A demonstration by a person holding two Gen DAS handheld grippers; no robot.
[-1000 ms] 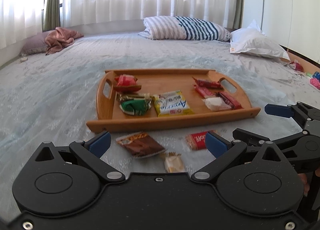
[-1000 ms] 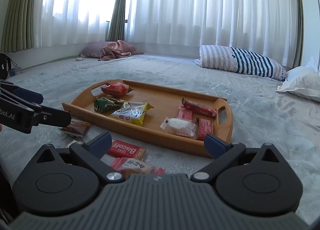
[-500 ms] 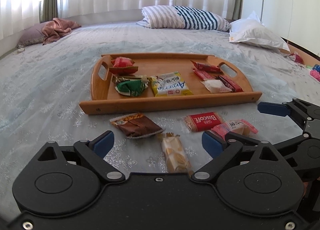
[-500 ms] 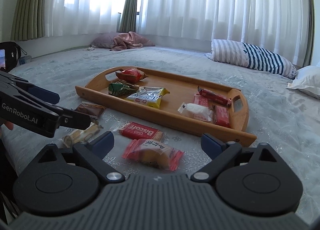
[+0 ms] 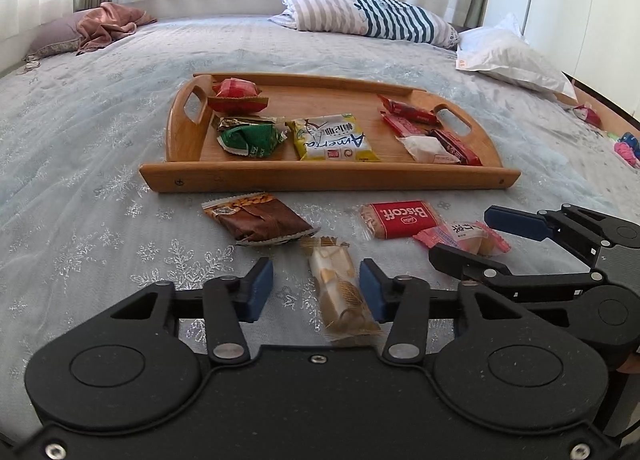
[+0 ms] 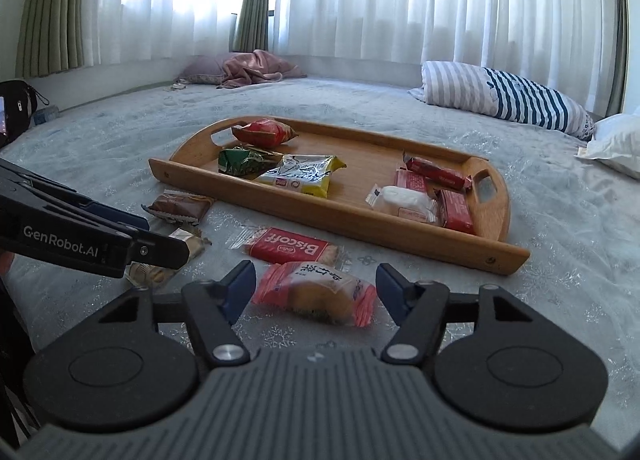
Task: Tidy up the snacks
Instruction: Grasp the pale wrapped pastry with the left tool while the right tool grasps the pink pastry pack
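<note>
Snacks lie both in and in front of the wooden tray [image 5: 328,180], which sits mid-bed on the pale bedspread [image 5: 92,164]. Inside the tray: a red packet, a green packet and a yellow packet [image 5: 334,138] toward its left handle, red bars and a white packet toward its right handle. On the bedspread, just off the tray's near rim: a brown packet [image 5: 260,220], a clear-wrapped wafer bar [image 5: 340,288], a red Biscoff packet [image 5: 400,219] and a pink-wrapped cake [image 6: 320,292]. The left gripper [image 5: 316,292] straddles the wafer bar, jaws closing, a gap still visible at its left pad. The right gripper [image 6: 316,294] straddles the pink-wrapped cake, jaws closing, pads not yet touching the wrapper. Bare bedspread surrounds the tray on all sides; the striped pillow [image 5: 372,20] lies well beyond its far rim.
</note>
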